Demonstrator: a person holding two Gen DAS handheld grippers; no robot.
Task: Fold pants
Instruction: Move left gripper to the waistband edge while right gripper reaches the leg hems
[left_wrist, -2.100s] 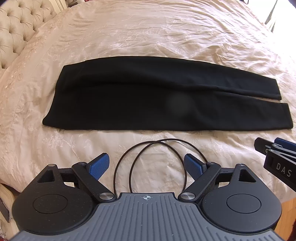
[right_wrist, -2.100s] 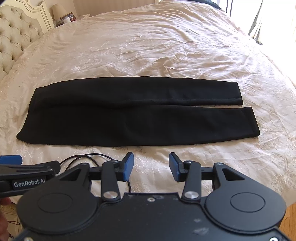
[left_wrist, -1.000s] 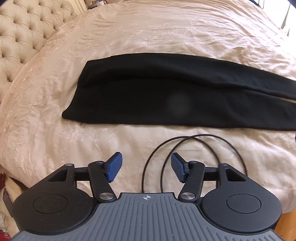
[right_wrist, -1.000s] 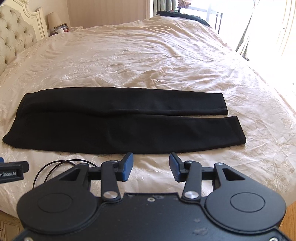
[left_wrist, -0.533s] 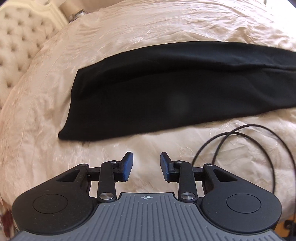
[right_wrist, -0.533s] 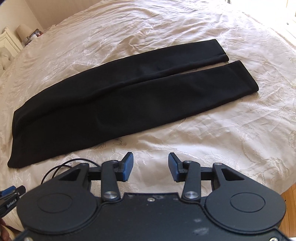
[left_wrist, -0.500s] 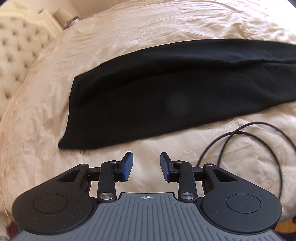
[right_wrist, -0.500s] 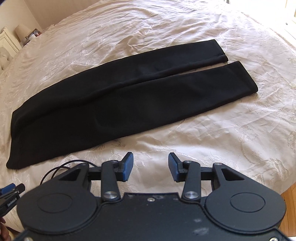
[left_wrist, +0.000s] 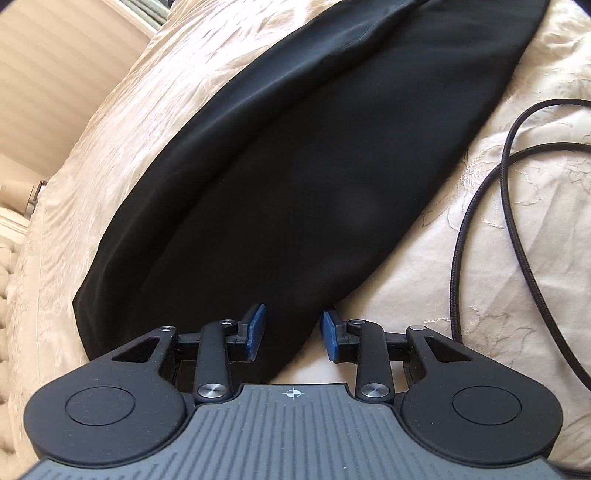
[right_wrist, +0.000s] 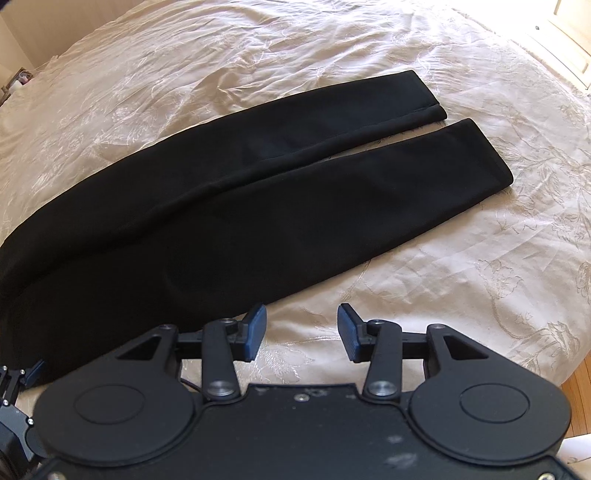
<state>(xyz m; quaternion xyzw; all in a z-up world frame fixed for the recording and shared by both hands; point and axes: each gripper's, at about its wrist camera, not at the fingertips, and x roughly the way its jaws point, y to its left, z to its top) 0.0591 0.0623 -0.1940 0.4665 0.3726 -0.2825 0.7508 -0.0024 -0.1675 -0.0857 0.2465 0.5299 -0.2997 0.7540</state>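
Black pants (right_wrist: 229, 218) lie flat on the cream bedspread (right_wrist: 443, 280), waist at the left, both leg ends at the right. In the left wrist view the pants (left_wrist: 295, 177) fill the middle, and my left gripper (left_wrist: 292, 332) is open with its blue pads straddling the near waist corner, not closed on it. My right gripper (right_wrist: 300, 329) is open and empty, above the bedspread just in front of the near edge of the lower leg. The left gripper's tip (right_wrist: 35, 371) shows at the far left of the right wrist view.
A black cable (left_wrist: 491, 206) loops on the bedspread to the right of the waist. A tufted headboard (left_wrist: 5, 295) is at the left. The bed's near edge and wooden floor (right_wrist: 576, 376) show at the lower right.
My left gripper has moved forward and down to the near waist corner, which now sits between its open pads. My right gripper has moved closer to the near edge of the lower leg.
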